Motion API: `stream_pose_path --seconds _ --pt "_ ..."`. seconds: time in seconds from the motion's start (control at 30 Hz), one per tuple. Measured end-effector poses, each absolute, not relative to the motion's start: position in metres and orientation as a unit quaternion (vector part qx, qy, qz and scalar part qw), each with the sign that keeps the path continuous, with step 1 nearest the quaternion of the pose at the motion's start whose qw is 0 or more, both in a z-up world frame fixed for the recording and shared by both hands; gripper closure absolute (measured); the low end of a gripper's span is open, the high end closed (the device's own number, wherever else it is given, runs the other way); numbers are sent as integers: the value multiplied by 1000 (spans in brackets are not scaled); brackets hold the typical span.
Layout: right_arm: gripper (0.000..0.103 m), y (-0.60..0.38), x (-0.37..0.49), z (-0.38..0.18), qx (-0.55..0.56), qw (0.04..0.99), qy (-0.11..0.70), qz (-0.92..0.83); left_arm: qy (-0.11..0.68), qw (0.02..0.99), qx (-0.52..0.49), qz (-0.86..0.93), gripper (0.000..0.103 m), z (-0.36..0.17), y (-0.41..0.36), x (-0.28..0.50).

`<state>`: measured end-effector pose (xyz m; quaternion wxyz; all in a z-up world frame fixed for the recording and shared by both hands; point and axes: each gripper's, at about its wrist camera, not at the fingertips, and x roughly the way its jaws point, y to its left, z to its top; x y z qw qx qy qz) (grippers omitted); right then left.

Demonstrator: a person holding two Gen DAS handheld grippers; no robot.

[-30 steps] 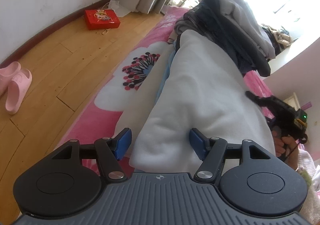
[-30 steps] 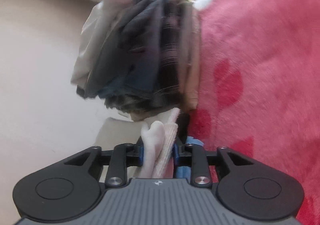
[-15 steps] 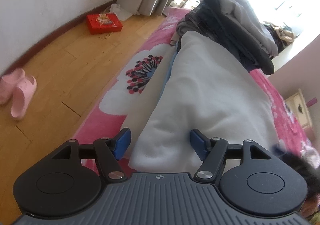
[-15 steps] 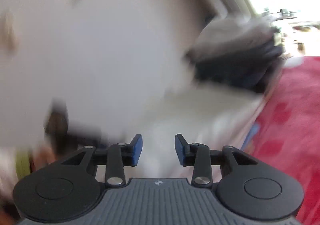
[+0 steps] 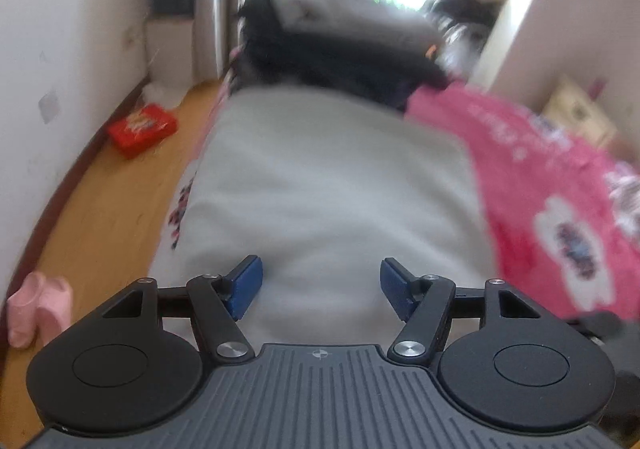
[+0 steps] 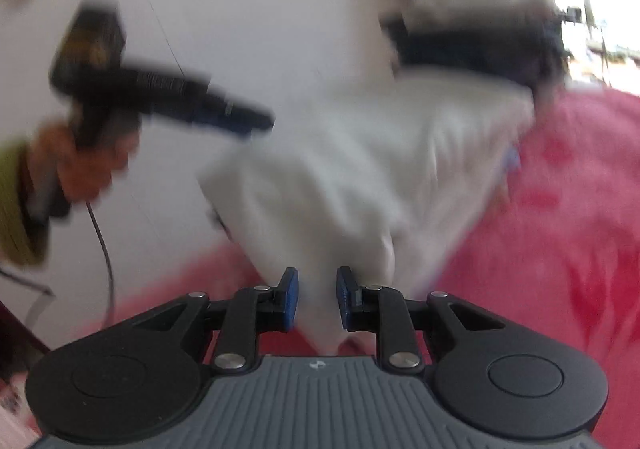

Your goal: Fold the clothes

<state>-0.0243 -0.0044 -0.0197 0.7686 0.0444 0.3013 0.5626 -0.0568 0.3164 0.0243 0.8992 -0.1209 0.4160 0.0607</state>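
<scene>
White garment (image 5: pixel 332 185) between open left claw (image 5: pixel 321 285) fingers

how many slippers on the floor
2 pink slippers, a blurry pair side by side on the wood floor at the left wrist view's lower left edge, beside the bed. The frame edge crops them; others may be hidden.

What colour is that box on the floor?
Red box, clearest in the left wrist view.
</scene>
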Motion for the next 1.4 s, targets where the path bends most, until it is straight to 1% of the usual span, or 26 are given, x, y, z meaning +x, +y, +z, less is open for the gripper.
stream_pose_path --seconds 0.17,0.2,0.37,0.4,0.47,0.5,0.53,0.6,0.63,0.67,0.7,0.73,0.8,0.83,0.87,0.9,1.0,1.13,1.2,1.3,1.4 --pt "80 -12 -25 -24 52 773 297 558 382 913 -131 56 35 53 323 -20" --pt "79 -13 -25 -25 53 774 296 557 383 912 -134 56 33 52 323 -8" --pt "77 -12 -19 -29 62 782 290 548 417 883 -176 120 33 24 339 55" --pt "76 -8 -13 -36 61 781 306 541 414 878 -189 148 34 21 347 61" --pt "75 -2 -4 -56 55 777 350 521 393 866 -250 183 34 21 363 64" --pt "72 -4 -3 -66 51 774 374 508 378 861 -280 193 33 24 368 63" --pt "72 -13 -5 -75 61 772 386 501 367 863 -288 194 33 29 365 62" --pt "70 -37 -12 -85 90 763 413 489 361 875 -266 184 32 40 346 61" --pt "63 -50 -15 -89 107 759 427 479 365 882 -242 173 30 44 331 61" --pt "58 -59 -15 -90 115 758 433 473 369 888 -221 162 28 47 314 61" --pt "53 -67 -15 -89 120 758 437 469 374 892 -207 149 22 49 296 62" --pt "50 -70 -13 -86 112 764 434 464 378 894 -198 134 18 50 279 62" --pt "48 -73 -6 -77 87 781 423 450 388 897 -183 106 14 52 246 63" --pt "45 -75 -4 -74 84 787 421 443 393 896 -181 96 10 52 232 63" --pt "43 -78 -1 -72 85 791 420 436 397 895 -182 88 8 51 220 63" --pt "41 -81 1 -69 86 795 419 429 398 894 -186 85 8 51 212 62" --pt "40 -87 5 -74 87 789 433 426 401 891 -197 87 8 49 195 61" --pt "35 -91 1 -74 59 796 436 416 408 884 -197 112 8 48 186 55" --pt "32 -92 2 -76 72 794 438 416 405 887 -186 120 7 54 183 44" --pt "30 -95 1 -78 86 781 450 423 398 894 -163 129 3 66 178 24" --pt "27 -94 -6 -76 64 781 453 425 382 905 -136 130 0 78 173 3"
